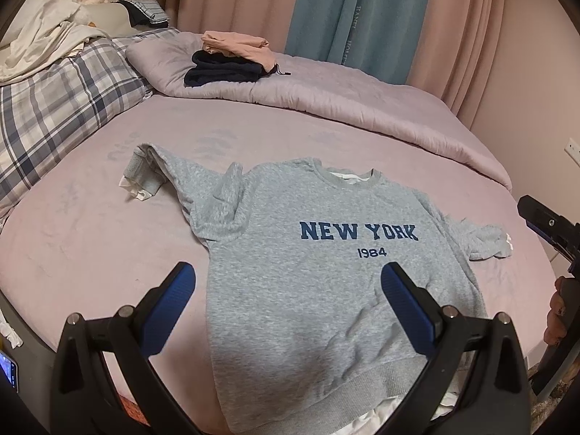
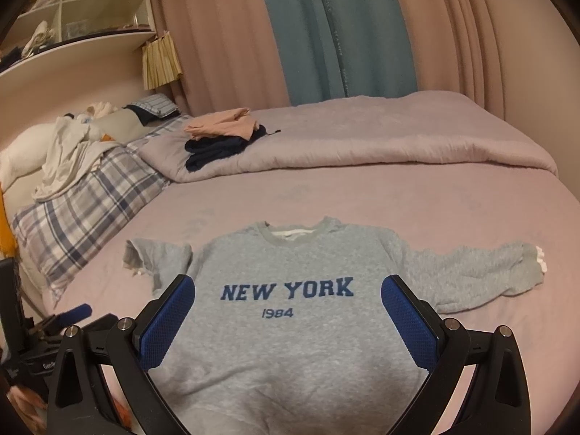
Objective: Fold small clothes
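A grey cotton sweatshirt printed "NEW YORK 1984" [image 1: 326, 290] lies front-up on the lilac-sheeted bed [image 1: 90, 253], one sleeve crumpled. The left tool [image 1: 288, 282] and right tool [image 2: 288, 295] both hover over it, spread wide and holding nothing.

The sweatshirt [image 1: 308, 253] lies flat on the bed [image 1: 90, 239] at the centre of the frame, neckline toward the far side, one sleeve [image 1: 163, 170] reaching upper left and the other to the right edge. Behind it, a rolled duvet [image 1: 326, 108] crosses the bed, carrying a stack of folded clothes [image 1: 228, 61] at upper centre. A pillow [image 1: 54, 108] sits at the left.
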`<state>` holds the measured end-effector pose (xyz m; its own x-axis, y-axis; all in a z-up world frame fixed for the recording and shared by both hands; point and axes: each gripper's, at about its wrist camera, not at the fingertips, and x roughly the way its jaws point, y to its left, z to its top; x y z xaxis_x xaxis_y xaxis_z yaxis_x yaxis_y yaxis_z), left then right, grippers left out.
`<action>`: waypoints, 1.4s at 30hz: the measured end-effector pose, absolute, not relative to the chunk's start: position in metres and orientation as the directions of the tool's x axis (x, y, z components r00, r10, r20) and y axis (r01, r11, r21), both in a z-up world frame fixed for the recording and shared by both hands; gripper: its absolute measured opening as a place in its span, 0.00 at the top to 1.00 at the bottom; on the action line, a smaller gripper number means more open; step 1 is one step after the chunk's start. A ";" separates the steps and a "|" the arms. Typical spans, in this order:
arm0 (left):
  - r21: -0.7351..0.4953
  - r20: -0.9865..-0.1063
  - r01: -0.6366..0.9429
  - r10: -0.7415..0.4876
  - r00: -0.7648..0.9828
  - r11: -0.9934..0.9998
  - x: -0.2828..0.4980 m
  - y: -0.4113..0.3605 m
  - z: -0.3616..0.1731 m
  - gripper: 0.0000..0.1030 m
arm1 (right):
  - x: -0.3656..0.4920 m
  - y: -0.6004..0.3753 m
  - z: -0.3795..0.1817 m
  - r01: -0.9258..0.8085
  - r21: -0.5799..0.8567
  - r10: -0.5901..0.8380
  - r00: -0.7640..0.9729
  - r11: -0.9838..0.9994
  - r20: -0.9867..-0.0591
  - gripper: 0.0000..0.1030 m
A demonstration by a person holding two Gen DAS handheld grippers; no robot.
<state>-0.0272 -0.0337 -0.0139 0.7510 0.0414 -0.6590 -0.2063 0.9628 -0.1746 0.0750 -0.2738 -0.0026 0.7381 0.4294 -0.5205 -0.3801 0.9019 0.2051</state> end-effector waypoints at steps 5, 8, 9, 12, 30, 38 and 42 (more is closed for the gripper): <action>-0.181 -0.664 -0.202 0.032 0.747 0.963 -0.025 -0.034 -0.017 0.01 | 0.078 -0.278 -0.005 -0.366 0.218 0.425 0.739 0.905 -0.522 0.01; -0.184 -0.670 -0.201 0.027 0.742 0.962 -0.022 -0.033 -0.019 0.01 | 0.081 -0.281 -0.005 -0.356 0.230 0.424 0.739 0.906 -0.523 0.01; -0.184 -0.672 -0.202 0.027 0.740 0.962 -0.021 -0.033 -0.020 0.01 | 0.083 -0.283 -0.006 -0.354 0.234 0.424 0.739 0.906 -0.523 0.01; -0.187 -0.679 -0.202 0.022 0.734 0.961 -0.016 -0.031 -0.023 0.01 | 0.087 -0.289 -0.007 -0.336 0.251 0.420 0.741 0.908 -0.524 0.01; -0.277 -0.756 -0.384 0.048 0.653 0.881 0.026 0.048 -0.035 0.02 | 0.148 -0.454 -0.039 0.179 0.493 0.197 0.761 0.851 -0.618 0.17; -0.275 -0.793 -0.419 0.043 0.608 0.865 0.042 0.062 -0.048 0.02 | 0.189 -0.523 -0.103 0.436 0.503 0.109 0.665 0.747 -0.739 0.31; -0.277 -0.802 -0.430 0.040 0.596 0.860 0.045 0.068 -0.052 0.02 | 0.202 -0.544 -0.121 0.525 0.506 0.078 0.637 0.684 -0.767 0.33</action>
<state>0.0446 0.0675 -0.0525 0.5962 0.0396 -0.8019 -0.4295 0.8596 -0.2769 0.2023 -0.5435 -0.1214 0.6367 0.0782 -0.7671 0.5254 0.6841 0.5058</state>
